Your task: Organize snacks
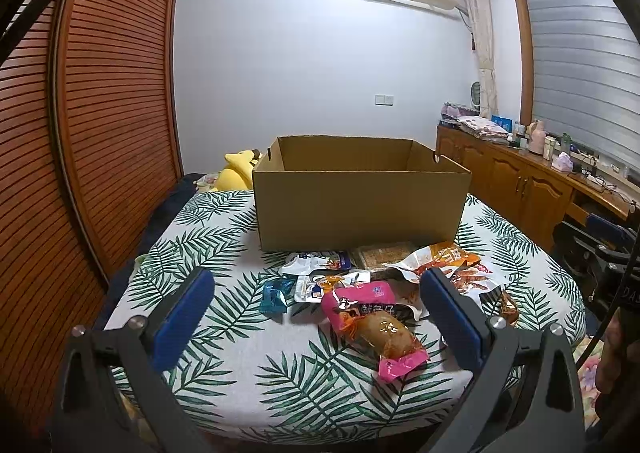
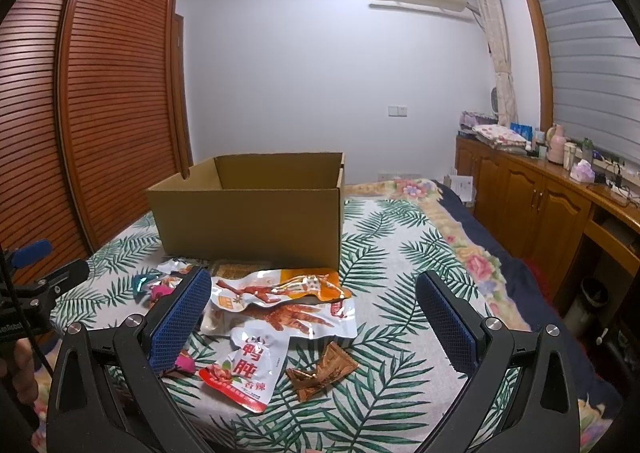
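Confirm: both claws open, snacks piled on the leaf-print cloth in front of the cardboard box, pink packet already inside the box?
Not quite. The pink packet is not in the cardboard box; the left wrist view shows it lying on the leaf-print cloth with the other snacks, between the open left claw's fingers. The rest holds: the right claw is open too, and the pile sits in front of the box.

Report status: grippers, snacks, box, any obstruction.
Left gripper open, right gripper open, both empty. Snack packets loose on leaf-print cloth before cardboard box. Box interior hidden. Nothing blocking.
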The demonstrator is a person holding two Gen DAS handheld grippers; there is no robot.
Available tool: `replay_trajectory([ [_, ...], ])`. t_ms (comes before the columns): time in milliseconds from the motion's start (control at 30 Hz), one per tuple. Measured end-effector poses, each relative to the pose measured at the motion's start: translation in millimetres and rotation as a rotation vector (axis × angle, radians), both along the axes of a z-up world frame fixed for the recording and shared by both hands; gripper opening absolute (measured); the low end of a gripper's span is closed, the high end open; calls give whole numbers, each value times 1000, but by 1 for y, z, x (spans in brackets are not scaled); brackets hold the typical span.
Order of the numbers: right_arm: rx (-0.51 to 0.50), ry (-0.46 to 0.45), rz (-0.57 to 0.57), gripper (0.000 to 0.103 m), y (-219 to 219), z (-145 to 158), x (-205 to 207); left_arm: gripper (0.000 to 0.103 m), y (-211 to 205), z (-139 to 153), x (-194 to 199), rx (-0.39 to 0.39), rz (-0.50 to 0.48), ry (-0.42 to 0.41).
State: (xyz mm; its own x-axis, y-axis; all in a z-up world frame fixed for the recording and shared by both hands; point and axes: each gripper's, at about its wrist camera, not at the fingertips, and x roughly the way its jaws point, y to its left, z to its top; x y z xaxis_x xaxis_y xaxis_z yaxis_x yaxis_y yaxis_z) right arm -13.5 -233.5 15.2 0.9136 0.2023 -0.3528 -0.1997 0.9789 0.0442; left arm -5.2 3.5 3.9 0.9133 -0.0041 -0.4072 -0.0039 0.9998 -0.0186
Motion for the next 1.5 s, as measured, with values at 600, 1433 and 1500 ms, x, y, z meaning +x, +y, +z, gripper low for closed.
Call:
replay_trajectory([
  [600,-6,18,2,103,-2,-5,1,103,1,-5,2,-12,-7,32],
  [1433,4,136,41,103,-28,-39,16,99,-19,-51,71,-126,-185,302],
  [1500,14,144,47,103,-28,-40,17,90,-20,-55,75,-128,-190,326],
])
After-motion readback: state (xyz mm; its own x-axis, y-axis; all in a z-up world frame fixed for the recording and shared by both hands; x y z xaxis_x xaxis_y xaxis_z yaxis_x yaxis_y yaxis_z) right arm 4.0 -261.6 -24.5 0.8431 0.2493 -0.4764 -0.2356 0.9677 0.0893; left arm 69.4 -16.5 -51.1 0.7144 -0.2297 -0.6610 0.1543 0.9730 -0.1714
